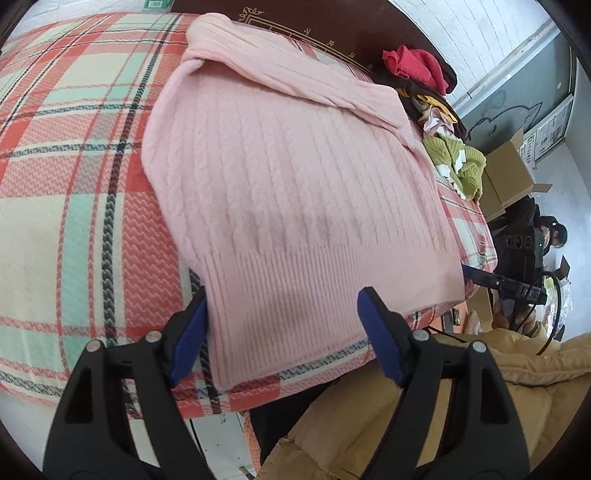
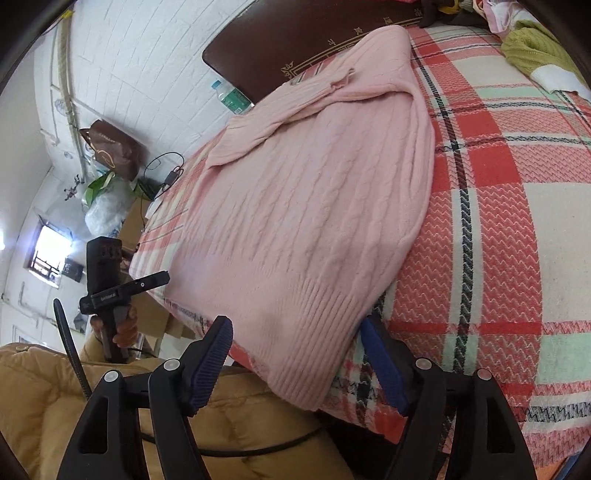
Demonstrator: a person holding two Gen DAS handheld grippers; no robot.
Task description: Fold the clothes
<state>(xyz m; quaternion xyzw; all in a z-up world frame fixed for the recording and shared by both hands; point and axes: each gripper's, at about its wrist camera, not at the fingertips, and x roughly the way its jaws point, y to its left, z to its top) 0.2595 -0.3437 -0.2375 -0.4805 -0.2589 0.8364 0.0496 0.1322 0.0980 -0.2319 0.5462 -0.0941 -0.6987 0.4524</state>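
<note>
A pink cable-knit sweater [image 1: 295, 184] lies flat on a plaid bedspread [image 1: 74, 184], its sleeves folded across the upper part. The ribbed hem faces me at the bed's near edge. My left gripper [image 1: 284, 295] is open, its blue pads straddling the hem's left corner; the left pad sits partly behind the knit's edge. My right gripper [image 2: 295, 325] is open too, around the hem's right corner of the sweater [image 2: 314, 203], with its right pad partly hidden by the hem. Each gripper shows at the side of the other's view: the right one [image 1: 471, 274], the left one [image 2: 164, 276].
Loose clothes are heaped at the bed's far right: a red garment [image 1: 417, 62] and a green knit [image 1: 458, 158]. A dark headboard [image 1: 332, 26] backs the bed. My tan padded jacket [image 1: 461, 406] is below. Boxes [image 1: 506, 173], a brown bag [image 2: 114, 147] and a bottle [image 2: 231, 96] stand around.
</note>
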